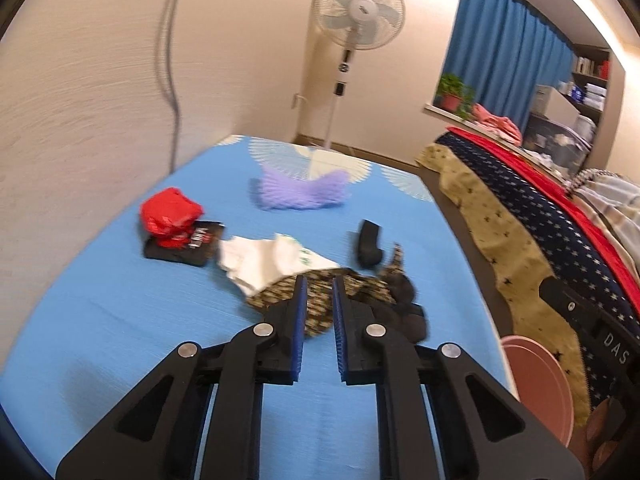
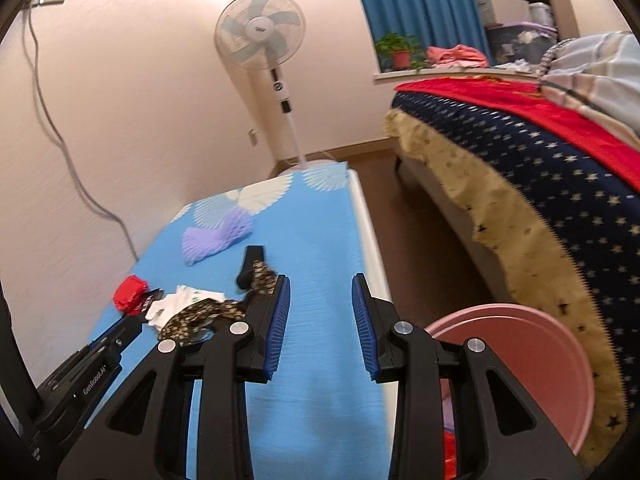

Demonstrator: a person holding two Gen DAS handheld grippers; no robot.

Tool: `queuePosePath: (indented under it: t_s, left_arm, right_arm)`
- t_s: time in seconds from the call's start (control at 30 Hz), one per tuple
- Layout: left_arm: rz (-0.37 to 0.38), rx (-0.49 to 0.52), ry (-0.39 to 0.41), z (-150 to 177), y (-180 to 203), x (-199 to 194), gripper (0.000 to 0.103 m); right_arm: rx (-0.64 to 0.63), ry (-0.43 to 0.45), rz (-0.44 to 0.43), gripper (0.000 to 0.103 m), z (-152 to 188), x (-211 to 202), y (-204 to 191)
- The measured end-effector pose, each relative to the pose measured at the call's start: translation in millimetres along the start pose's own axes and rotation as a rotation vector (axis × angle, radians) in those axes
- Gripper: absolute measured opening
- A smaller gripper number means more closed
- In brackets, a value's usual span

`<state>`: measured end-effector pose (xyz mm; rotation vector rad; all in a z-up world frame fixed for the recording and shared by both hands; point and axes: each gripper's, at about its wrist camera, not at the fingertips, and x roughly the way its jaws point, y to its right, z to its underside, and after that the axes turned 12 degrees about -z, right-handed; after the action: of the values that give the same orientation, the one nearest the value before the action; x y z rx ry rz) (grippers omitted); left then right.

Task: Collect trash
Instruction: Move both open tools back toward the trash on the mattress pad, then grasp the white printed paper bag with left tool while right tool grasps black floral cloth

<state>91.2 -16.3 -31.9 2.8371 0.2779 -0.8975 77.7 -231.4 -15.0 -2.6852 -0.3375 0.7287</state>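
Note:
Trash lies on a blue-covered table (image 1: 120, 312): a red crumpled wrapper (image 1: 170, 212) on a black packet (image 1: 188, 246), white paper (image 1: 260, 260), a brown patterned wrapper (image 1: 316, 296), a black piece (image 1: 368, 242) and purple foam netting (image 1: 300, 190). My left gripper (image 1: 319, 284) is open with a narrow gap, its tips over the patterned wrapper, holding nothing. My right gripper (image 2: 320, 284) is open and empty above the table's right part, right of the patterned wrapper (image 2: 200, 314). A pink bin (image 2: 520, 360) stands on the floor to the right, with some trash inside.
A standing fan (image 2: 260, 40) is behind the table. A bed with a starred cover (image 2: 540, 168) runs along the right, with brown floor (image 2: 420, 240) between it and the table. A cable (image 1: 170, 60) hangs down the left wall. The pink bin (image 1: 536, 384) shows beside the table.

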Motion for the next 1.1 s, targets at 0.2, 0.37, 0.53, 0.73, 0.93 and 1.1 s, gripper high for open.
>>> queuePosePath:
  t_s: [0.2,0.37,0.53,0.73,0.93,1.1]
  left_arm:
    - [-0.049,-0.048,-0.019,-6.5,-20.5,20.3,0.013]
    - [-0.082,-0.082,-0.055,-10.6,-34.4,41.9,0.013]
    - [-0.079,-0.126,-0.105,-13.8,-47.7,62.6,0.013]
    - [-0.067,-0.122,-0.16,-13.2,-47.2,83.0,0.014]
    - [-0.046,-0.161,-0.235,-10.4,-49.0,101.7,0.015]
    - [-0.055,-0.162,-0.252,-8.1,-48.3,105.4,0.028]
  right_arm:
    - [0.001,-0.052,-0.061,0.033,10.4,30.7,-11.0]
    - [0.011,-0.103,-0.1,0.047,17.6,53.7,-15.4]
    - [0.013,-0.154,-0.125,0.055,22.6,73.4,-20.3]
    - [-0.009,-0.206,-0.129,0.062,25.5,93.1,-28.2]
    - [-0.01,-0.266,-0.108,0.062,31.3,107.5,-27.5]
    - [-0.019,-0.282,-0.096,0.062,32.1,109.9,-28.6]
